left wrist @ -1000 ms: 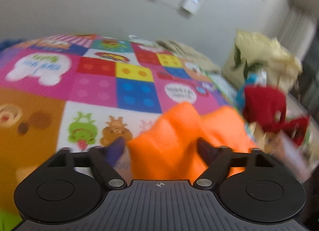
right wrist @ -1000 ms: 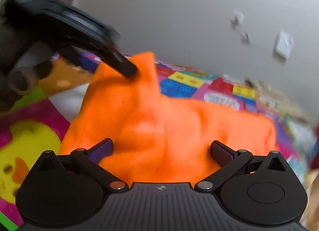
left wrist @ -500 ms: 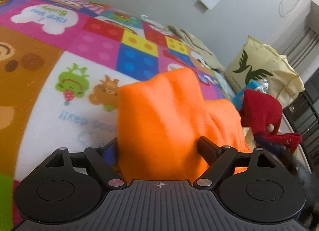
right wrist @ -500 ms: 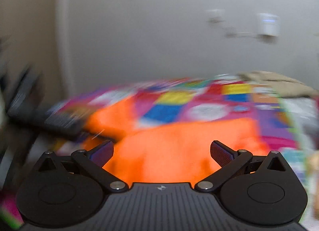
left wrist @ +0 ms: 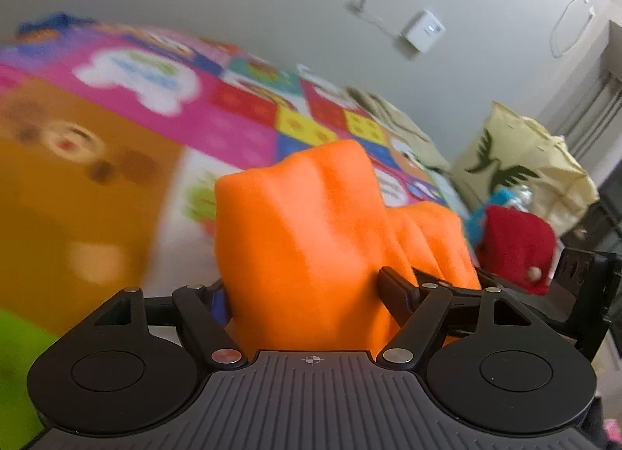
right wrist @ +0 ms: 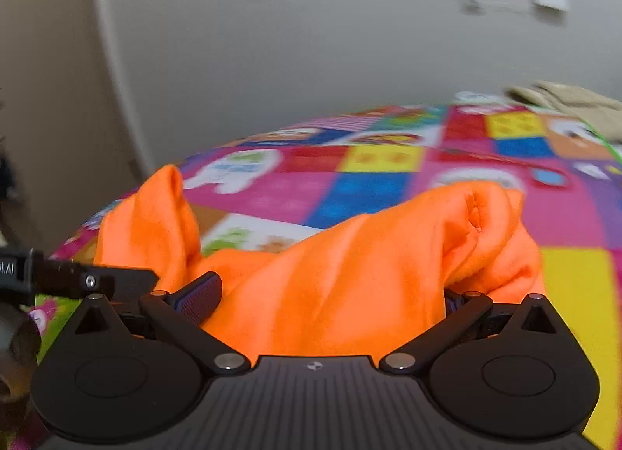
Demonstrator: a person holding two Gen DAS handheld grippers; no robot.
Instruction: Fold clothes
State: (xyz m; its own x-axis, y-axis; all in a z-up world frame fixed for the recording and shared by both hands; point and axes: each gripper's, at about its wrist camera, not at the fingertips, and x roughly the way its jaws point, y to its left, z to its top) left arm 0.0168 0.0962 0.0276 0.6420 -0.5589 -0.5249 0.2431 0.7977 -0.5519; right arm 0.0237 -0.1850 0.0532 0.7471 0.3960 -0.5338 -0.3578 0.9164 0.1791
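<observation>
While the orange fleece garment (left wrist: 311, 240) lay bunched in soft, rounded folds on the colourful cartoon-print play mat (left wrist: 116, 162), it was gathered between the fingers of both tools. The left tool (left wrist: 307, 290) had just been closing, its jaws about half apart, with a thick fold pressed between them. The right tool (right wrist: 330, 294) was seen wide, fleece filling its gap; whether it gripped could not be told. Bare mat stretched beyond toward the wall.
</observation>
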